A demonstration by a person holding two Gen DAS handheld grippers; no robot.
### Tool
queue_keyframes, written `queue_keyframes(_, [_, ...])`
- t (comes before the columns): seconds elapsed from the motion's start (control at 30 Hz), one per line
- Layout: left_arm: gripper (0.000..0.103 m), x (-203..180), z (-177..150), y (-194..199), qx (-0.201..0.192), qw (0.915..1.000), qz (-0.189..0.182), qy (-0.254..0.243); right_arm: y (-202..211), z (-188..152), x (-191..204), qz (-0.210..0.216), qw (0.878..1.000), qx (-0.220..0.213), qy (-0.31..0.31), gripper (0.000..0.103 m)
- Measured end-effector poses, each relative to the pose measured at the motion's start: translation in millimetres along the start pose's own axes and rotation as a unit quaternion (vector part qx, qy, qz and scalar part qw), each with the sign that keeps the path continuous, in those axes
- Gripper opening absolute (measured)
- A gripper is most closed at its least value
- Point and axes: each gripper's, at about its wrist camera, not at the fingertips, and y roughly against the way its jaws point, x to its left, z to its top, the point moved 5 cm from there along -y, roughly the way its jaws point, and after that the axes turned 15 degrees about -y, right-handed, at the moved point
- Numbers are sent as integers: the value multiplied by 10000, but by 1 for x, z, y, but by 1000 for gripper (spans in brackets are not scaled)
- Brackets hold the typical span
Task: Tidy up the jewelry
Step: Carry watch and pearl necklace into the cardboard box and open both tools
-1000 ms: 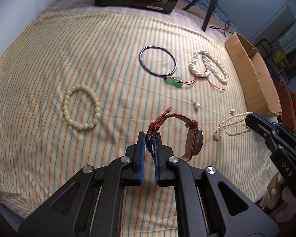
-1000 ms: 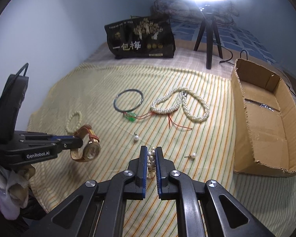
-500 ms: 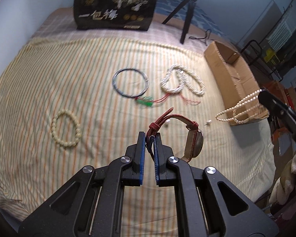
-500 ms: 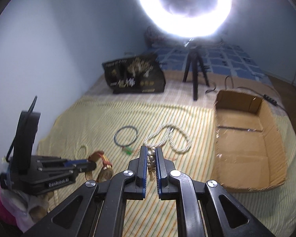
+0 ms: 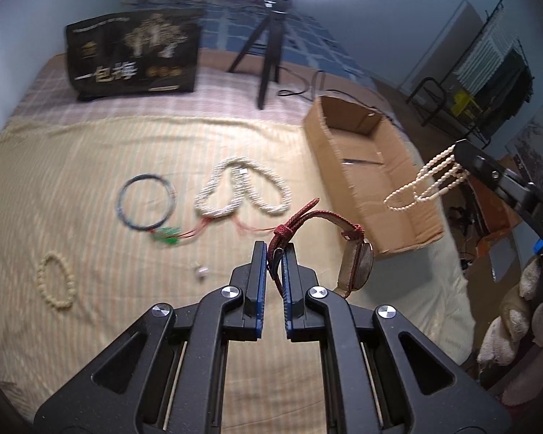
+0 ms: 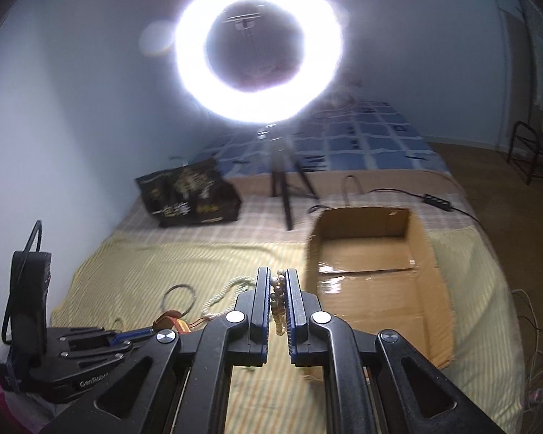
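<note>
My left gripper (image 5: 274, 249) is shut on the red strap of a wristwatch (image 5: 356, 264) and holds it in the air above the striped bed cloth (image 5: 90, 325). My right gripper (image 6: 278, 278) is shut on a small pearl necklace (image 6: 277, 302), which hangs in loops in the left wrist view (image 5: 423, 184) beside the open cardboard box (image 5: 365, 166). On the cloth lie a long white bead necklace (image 5: 242, 191), a dark bangle (image 5: 146, 200) with a green tassel (image 5: 166, 235), a cream bead bracelet (image 5: 54, 285) and a loose pearl earring (image 5: 201, 271).
The cardboard box (image 6: 373, 282) stands at the bed's right edge. A black gift bag (image 5: 134, 58) and a ring-light tripod (image 5: 266, 54) stand at the back. The ring light (image 6: 259, 47) glares overhead. A metal rack (image 5: 488, 72) stands off the bed.
Both grippers have risen and tilted up, each with its item. The pearl necklace has moved up and right, to beside the box. The watch hangs as before.
</note>
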Motion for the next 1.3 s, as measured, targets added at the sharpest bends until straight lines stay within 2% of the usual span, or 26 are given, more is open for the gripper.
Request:
queue_keyframes(0.27, [6, -48, 29, -26, -100, 9992, -378, -103, -2, 11, -44, -373, 9988, -45, -298, 5])
queue_keyframes(0.47, [6, -75, 45, -52, -78, 9985, -483, -233, -7, 15, -75, -596, 9969, 25, -509, 5])
queue_keyframes(0.97, [6, -95, 53, -96, 204, 9973, -636, -319, -20, 14, -119, -754, 9922, 274, -952, 7])
queue_keyframes(1.0, [8, -96, 53, -97, 192, 9971, -649, -338, -20, 14, -119, -773, 9920, 264, -959, 11])
queue_keyframes(1.03, [12, -97, 53, -98, 187, 9970, -650, -365, -20, 14, -120, -785, 9919, 263, -958, 23])
queue_keyframes(1.1, [16, -99, 51, -98, 218, 9968, -635, -424, -19, 14, -120, -819, 9917, 245, -964, 32])
queue_keyframes(1.17, [16, -99, 51, -97, 207, 9970, -602, -430, -18, 14, -122, -856, 9911, 242, -988, 35])
queue_keyframes(1.23, [16, -98, 51, -96, 195, 9972, -573, -438, -17, 15, -124, -893, 9905, 215, -1021, 47])
queue_keyframes(1.3, [16, -95, 51, -93, 180, 9974, -553, -436, -13, 16, -126, -932, 9899, 149, -1055, 50])
